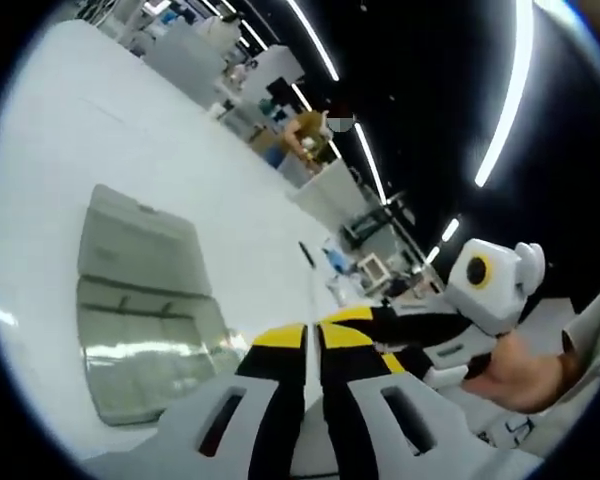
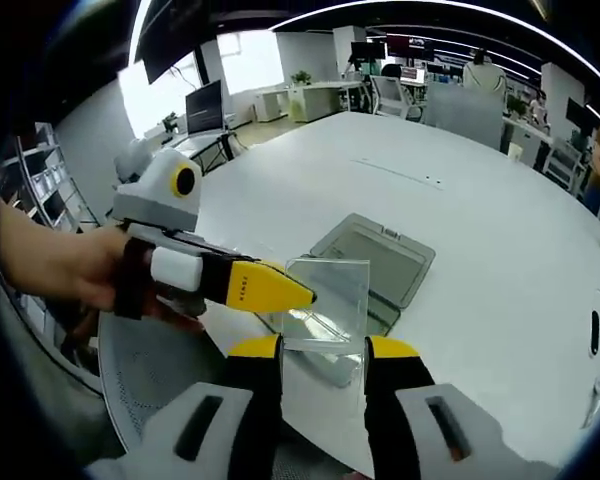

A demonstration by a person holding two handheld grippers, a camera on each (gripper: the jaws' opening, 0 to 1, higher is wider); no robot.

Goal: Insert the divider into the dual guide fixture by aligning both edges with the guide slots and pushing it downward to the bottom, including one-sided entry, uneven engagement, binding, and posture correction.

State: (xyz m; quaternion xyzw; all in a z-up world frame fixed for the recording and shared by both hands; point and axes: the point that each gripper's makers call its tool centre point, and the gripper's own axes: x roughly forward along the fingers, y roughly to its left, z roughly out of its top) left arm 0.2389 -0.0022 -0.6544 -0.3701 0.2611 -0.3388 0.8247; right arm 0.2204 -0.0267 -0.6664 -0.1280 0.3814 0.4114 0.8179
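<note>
Right gripper view: my left gripper (image 2: 305, 293) enters from 9 o'clock, yellow fingertips pinched on near edge of clear divider (image 2: 330, 300), pane held upright above white table (image 2: 500, 230). Grey guide fixture (image 2: 375, 255) lies flat just behind pane, toward 12 o'clock. My right gripper (image 2: 323, 350) jaws stand apart, straddling pane's lower edge; contact unclear.

Left gripper view: fingertips nearly together, fixture (image 1: 145, 300) at 9 o'clock.

Both views look close over the table (image 2: 480, 230).
</note>
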